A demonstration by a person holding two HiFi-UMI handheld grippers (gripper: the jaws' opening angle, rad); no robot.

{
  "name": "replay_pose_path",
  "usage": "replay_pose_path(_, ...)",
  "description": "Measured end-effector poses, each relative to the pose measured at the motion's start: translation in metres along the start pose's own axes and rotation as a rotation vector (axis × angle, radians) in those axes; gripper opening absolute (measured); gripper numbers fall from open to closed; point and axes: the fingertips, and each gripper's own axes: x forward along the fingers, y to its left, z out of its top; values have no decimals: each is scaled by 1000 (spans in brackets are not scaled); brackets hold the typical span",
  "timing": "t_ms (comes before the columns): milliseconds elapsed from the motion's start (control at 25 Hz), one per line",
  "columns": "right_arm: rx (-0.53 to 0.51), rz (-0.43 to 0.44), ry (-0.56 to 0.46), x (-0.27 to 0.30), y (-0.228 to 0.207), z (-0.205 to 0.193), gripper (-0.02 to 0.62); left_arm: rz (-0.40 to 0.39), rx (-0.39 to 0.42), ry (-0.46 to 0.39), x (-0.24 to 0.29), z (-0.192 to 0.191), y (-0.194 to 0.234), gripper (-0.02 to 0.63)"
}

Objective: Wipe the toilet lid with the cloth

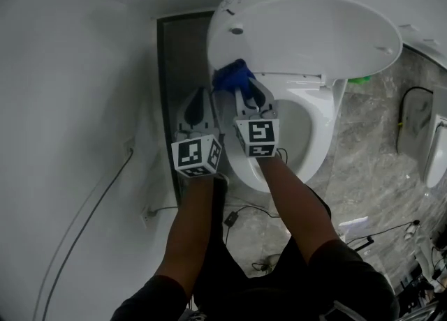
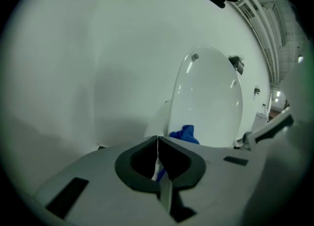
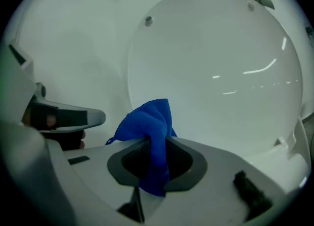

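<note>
Blue cloth [image 3: 149, 122] clamped in right gripper [image 3: 156, 146], near left edge of toilet lid [image 3: 216, 72]

Left claw [image 2: 158, 154]: jaws pressed together. Right claw [image 3: 156, 154]: jaws clamped on cloth [image 3: 146, 122]. Forearms [image 1: 190, 225]: bare, extended forward, side by side.

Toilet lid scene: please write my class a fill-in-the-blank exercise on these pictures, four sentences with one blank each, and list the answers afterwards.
1. The right gripper is shut on a ____.
2. The thing it holds is ____ in colour.
3. The left gripper has its jaws ____ (open or shut), with nothing between them.
4. The toilet lid is ____ (up or down).

Missing words: cloth; blue; shut; up.
</note>
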Motion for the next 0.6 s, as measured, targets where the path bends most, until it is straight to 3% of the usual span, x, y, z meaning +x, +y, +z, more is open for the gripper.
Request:
replay_pose_path(120,59,-62,76,8,-14,-15,68,-23,9,17,-3,-7,-2,12)
replay_pose_path(240,37,-94,117,8,-29,-20,68,-38,22,32,-4,-12,-8,12)
replay_pose_path(600,60,-194,146,-15,-100,-27,67,-122,105,70,11,-22,-62,12)
